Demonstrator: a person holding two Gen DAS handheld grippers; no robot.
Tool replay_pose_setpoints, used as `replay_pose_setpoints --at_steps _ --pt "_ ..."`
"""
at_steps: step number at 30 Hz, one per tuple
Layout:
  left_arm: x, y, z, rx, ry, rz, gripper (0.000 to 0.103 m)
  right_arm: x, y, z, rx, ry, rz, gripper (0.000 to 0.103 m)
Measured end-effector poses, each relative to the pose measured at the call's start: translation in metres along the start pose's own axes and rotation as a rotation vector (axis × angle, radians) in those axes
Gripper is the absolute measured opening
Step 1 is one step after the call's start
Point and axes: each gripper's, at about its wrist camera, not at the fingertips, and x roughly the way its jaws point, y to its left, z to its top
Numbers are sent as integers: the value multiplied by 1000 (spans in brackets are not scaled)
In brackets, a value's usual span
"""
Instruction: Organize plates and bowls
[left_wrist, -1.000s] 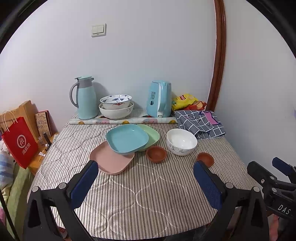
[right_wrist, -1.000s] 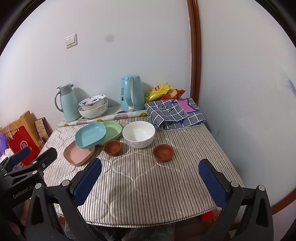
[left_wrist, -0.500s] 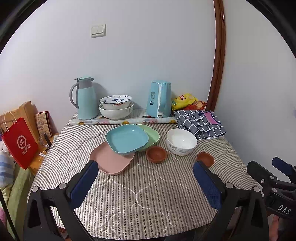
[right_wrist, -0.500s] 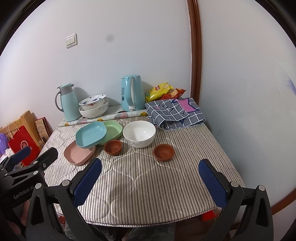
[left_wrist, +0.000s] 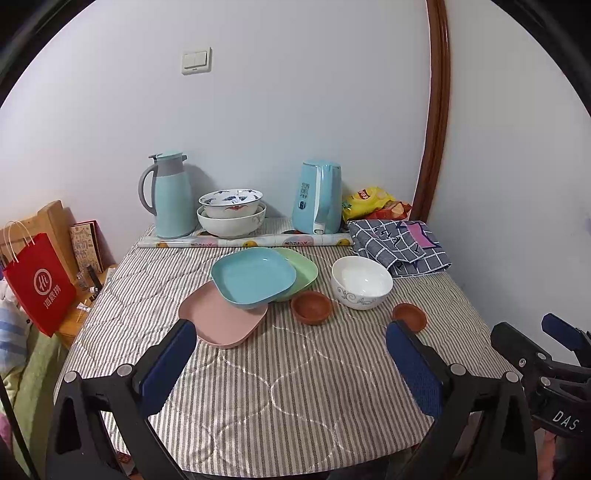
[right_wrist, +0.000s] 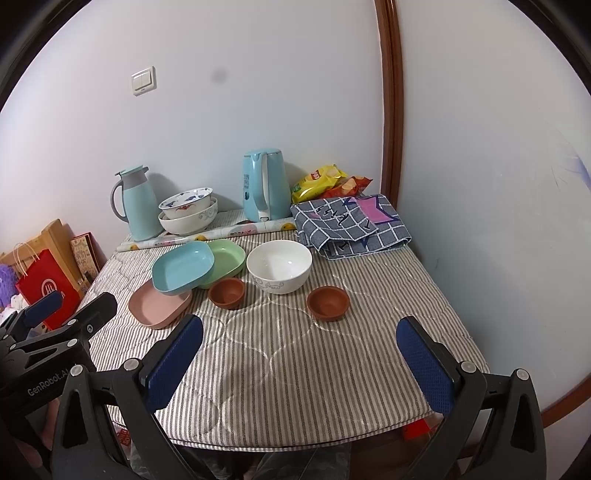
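Observation:
On the striped table a blue plate (left_wrist: 255, 277) rests tilted on a pink plate (left_wrist: 221, 321) and a green plate (left_wrist: 304, 269). A white bowl (left_wrist: 361, 282) stands to their right, with one small brown bowl (left_wrist: 311, 307) in front and another (left_wrist: 409, 316) further right. Two stacked patterned bowls (left_wrist: 232, 214) stand at the back. My left gripper (left_wrist: 291, 362) is open and empty over the near table edge. My right gripper (right_wrist: 299, 354) is open and empty, also near the front edge. The same dishes show in the right wrist view: blue plate (right_wrist: 183, 267), white bowl (right_wrist: 279, 266).
A teal thermos (left_wrist: 170, 195) and a blue kettle (left_wrist: 317, 203) stand at the back on a rolled mat (left_wrist: 243, 242). A folded checked cloth (left_wrist: 400, 247) and snack bags (left_wrist: 373, 199) lie back right. A red bag (left_wrist: 38, 284) stands left of the table. Walls close the back and right.

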Motion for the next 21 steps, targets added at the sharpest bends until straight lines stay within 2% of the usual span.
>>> replay_pose_setpoints --at_steps 21 --pt "12 3 -2 0 -4 -3 103 14 6 -2 -26 -7 4 103"
